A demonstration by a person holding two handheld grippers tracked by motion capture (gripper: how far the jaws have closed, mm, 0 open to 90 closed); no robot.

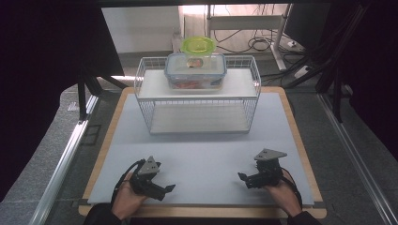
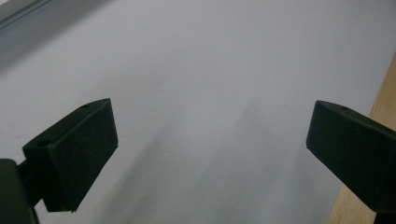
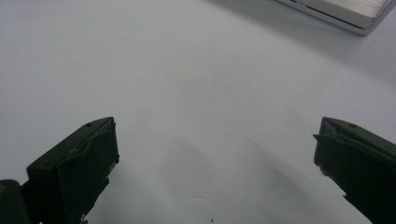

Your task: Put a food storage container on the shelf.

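Ahead of our fingers: we see a white wire-mesh basket rack (image 1: 197, 101) with a flat white shelf on top, standing well beyond both sets of jaws at the far middle of the pale grey mat (image 1: 202, 154).
On that shelf: a clear rectangular plastic food box with a blue-rimmed snap lid (image 1: 195, 70) sits roughly centred, and a round clear tub with a lime-green lid (image 1: 199, 47) rests on top of it.
Why stacked so: we judge the flat lid gives the round tub a level seat, and the raised shelf keeps both at an easy height to take from the front.
Box contents: something orange-red shows through the wall; we cannot tell what it is.
Tub contents: a small brownish lump shows through; too small to name.
Left gripper (image 1: 170, 188): we hold it low over the near left of the mat, tilted inward, jaws wide apart on nothing; the left gripper view shows bare mat between them and a strip of the wooden table edge (image 2: 385, 93) past one finger.
Right gripper (image 1: 242, 177): we hold it low at the near right, facing the left one, jaws likewise spread and empty.
Why held so: we judge both are at a ready pose, parted for a grasp, with the stacked containers as the likely target.
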